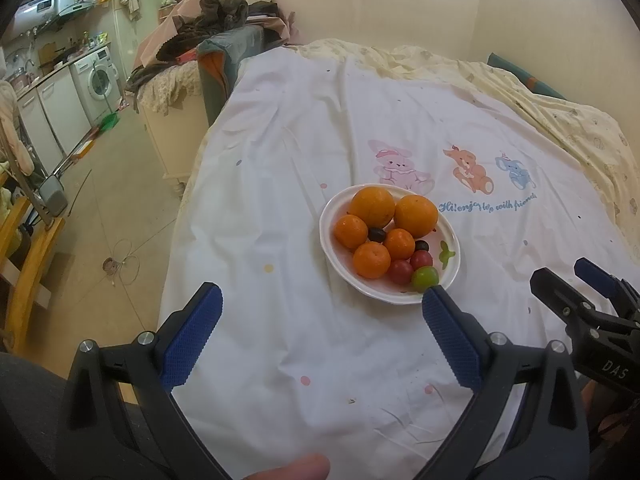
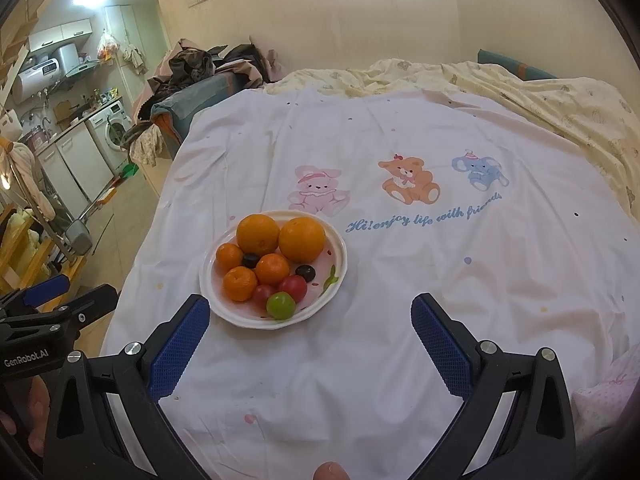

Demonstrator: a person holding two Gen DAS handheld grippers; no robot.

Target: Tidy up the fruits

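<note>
A white plate [image 1: 450,276] sits on the white bed sheet and shows in the right wrist view too [image 2: 340,258]. It holds two large oranges [image 1: 373,206], three small mandarins [image 1: 371,260], two red cherry tomatoes [image 1: 401,271], a green grape [image 1: 425,279] and two dark grapes [image 1: 376,234]. The same fruit shows in the right wrist view: oranges [image 2: 301,239], mandarins [image 2: 239,283], green grape [image 2: 281,305]. My left gripper [image 1: 322,334] is open and empty, just short of the plate. My right gripper [image 2: 310,344] is open and empty, near the plate's front edge.
The sheet [image 2: 400,280] has a cartoon animal print [image 2: 408,180] and blue lettering beyond the plate. A yellow blanket [image 2: 560,100] lies at the far right. The bed's left edge drops to a floor [image 1: 120,208]. A kitchen with a washing machine [image 1: 100,78] is at far left.
</note>
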